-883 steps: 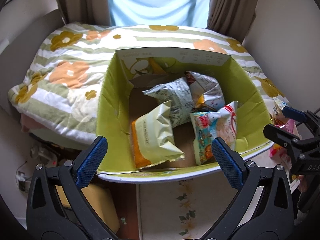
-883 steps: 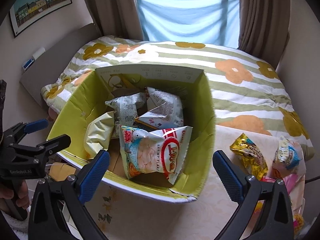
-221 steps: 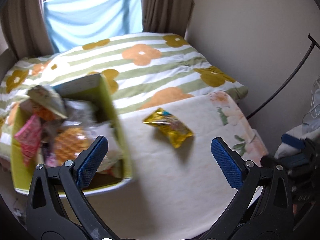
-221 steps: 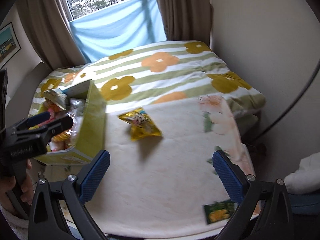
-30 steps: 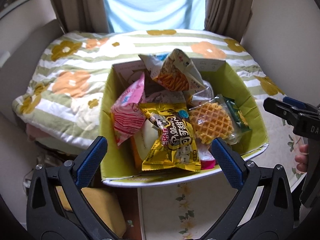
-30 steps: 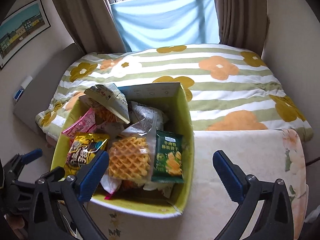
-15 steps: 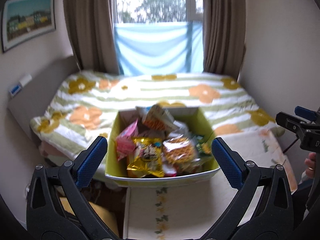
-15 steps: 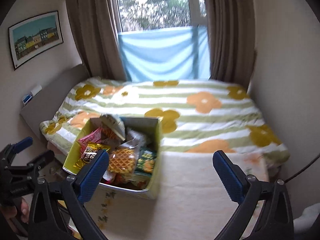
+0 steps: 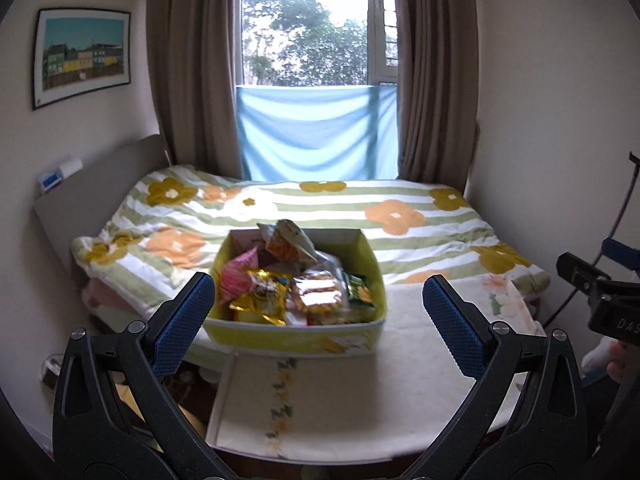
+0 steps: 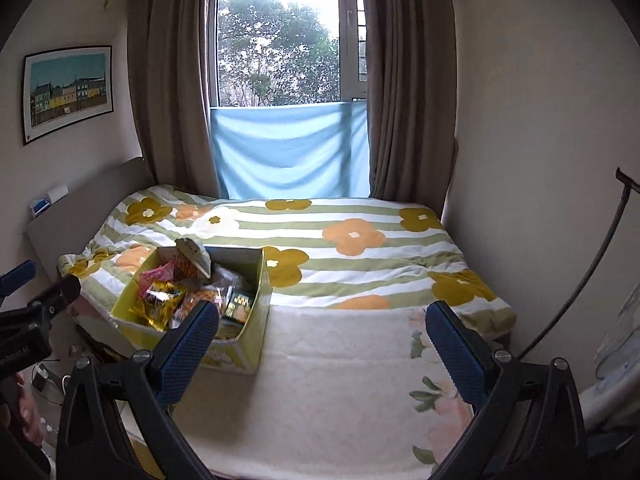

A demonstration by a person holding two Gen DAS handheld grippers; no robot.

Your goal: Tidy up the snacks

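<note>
Snacks (image 9: pixel 296 288) in crinkled gold, pink and green packets fill a yellow-green box (image 9: pixel 294 336), heaped above its rim. The box sits at the surface's (image 9: pixel 400 392) left end beside the bed (image 9: pixel 320 208), its long side facing the left gripper (image 9: pixel 318 308). Left and right gripper (image 10: pixel 322 334) fingers spread wide, holding nothing.

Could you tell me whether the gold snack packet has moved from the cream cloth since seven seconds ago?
Yes. The gold snack packet now lies inside the green box, leftward off the cream cloth.
</note>
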